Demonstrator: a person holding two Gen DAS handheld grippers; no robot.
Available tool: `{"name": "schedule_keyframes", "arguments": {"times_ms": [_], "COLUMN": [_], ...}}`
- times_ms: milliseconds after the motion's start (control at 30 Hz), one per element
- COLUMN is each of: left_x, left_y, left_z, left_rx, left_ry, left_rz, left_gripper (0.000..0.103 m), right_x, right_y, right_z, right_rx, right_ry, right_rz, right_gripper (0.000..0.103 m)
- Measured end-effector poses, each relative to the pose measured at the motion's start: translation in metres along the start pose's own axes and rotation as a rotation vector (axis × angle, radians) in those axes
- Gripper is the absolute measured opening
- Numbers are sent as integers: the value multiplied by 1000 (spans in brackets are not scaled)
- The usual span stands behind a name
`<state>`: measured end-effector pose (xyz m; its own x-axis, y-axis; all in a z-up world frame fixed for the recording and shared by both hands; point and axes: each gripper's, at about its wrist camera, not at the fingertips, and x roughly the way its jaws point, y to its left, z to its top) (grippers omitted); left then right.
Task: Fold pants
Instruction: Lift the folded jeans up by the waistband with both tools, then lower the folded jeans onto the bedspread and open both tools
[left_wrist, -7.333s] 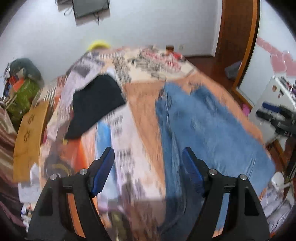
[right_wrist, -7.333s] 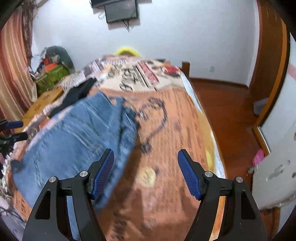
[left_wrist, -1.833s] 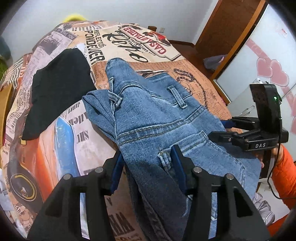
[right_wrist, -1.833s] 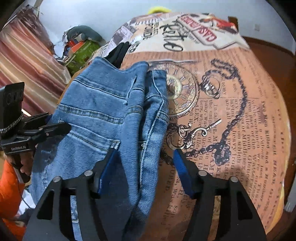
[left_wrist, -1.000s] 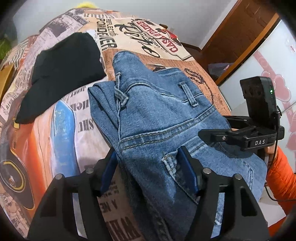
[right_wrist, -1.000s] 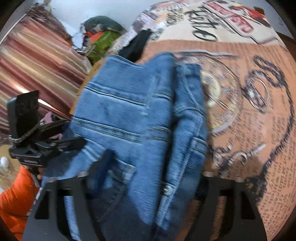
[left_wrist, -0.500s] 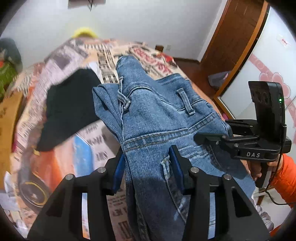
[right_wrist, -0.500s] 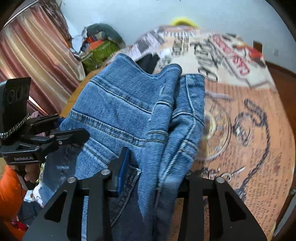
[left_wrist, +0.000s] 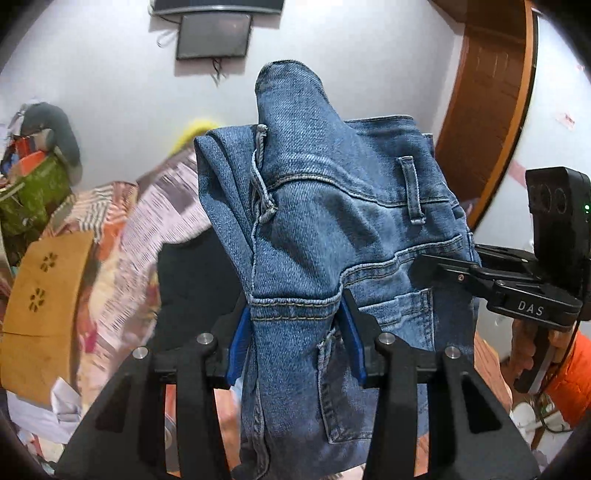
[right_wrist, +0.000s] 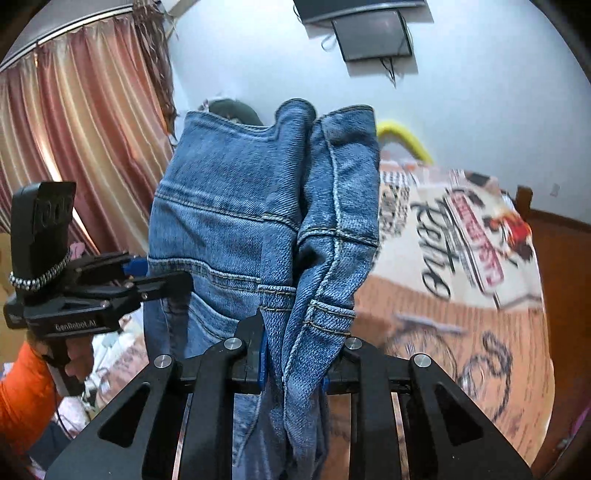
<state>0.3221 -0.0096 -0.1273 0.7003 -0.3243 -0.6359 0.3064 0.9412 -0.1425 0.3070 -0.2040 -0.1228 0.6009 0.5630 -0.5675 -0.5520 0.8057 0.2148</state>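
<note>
Left claw (left_wrist: 295, 332): pinching the jeans (left_wrist: 332, 206) between its blue pads, near the back-pocket seam; the denim rises ahead of the claw and hangs down below it.
Left view, jeans: held up in the air, clear of the bed (left_wrist: 147, 206), already doubled lengthwise, with the waistband, a belt loop and yellow topstitching facing the camera.
Left view, right claw (left_wrist: 443, 273): off to the right of the left claw, its black fingers closed on the far edge of the same denim.
Left view, surroundings: a black garment (left_wrist: 195, 269) lies on the bedspread beyond and left of the claw; a wall screen (left_wrist: 214, 35) is high above.
Right claw (right_wrist: 291, 358): pressed together on a bunched, thick seam of the jeans (right_wrist: 240, 206); layers of cloth fill the gap.
Right view, left claw (right_wrist: 147, 280): to the left, gripping the opposite edge at about the same height.
Right view, bed (right_wrist: 461, 288): printed newspaper-style bedspread below and to the right, blurred.
Step in hand: probably lifting and straightening the half-folded jeans before laying them down.
Next move: likely needs both claws lowered together, keeping the edges level so the legs land flat.
Material: heavy, stiffish woven denim, faded mid-blue; it should hold a crease yet bulk up at seams.
</note>
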Motion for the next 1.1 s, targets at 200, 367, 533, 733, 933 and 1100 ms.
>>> {"name": "schedule_keyframes", "arguments": {"times_ms": [200,367,533,733,933,1100], "left_x": [-1,8,30,73,122,164], "left_y": [33,61,89,122,150,171], "left_z": [23,40,55,68,71,65], "left_rx": [-4,-12,-10,-31,-92,-140], "left_ry": [-62,-79,-78,-43,-19,28], "left_rz": [55,89,114,113,100,73], "left_gripper": [45,45,45,45,45,45], "right_x": [23,51,79,114,151,182], "right_y": [11,18,20,5,-14,-30], "right_z": [26,47,61,74,79,78], "right_rx": [-13,-39,-30,-4,37,60], "right_ry": [-44,-57,-63,-32,-12,18], "right_rz": [3,3,5,4,-13,-26], "right_gripper": [18,18,18,18,18,18]}}
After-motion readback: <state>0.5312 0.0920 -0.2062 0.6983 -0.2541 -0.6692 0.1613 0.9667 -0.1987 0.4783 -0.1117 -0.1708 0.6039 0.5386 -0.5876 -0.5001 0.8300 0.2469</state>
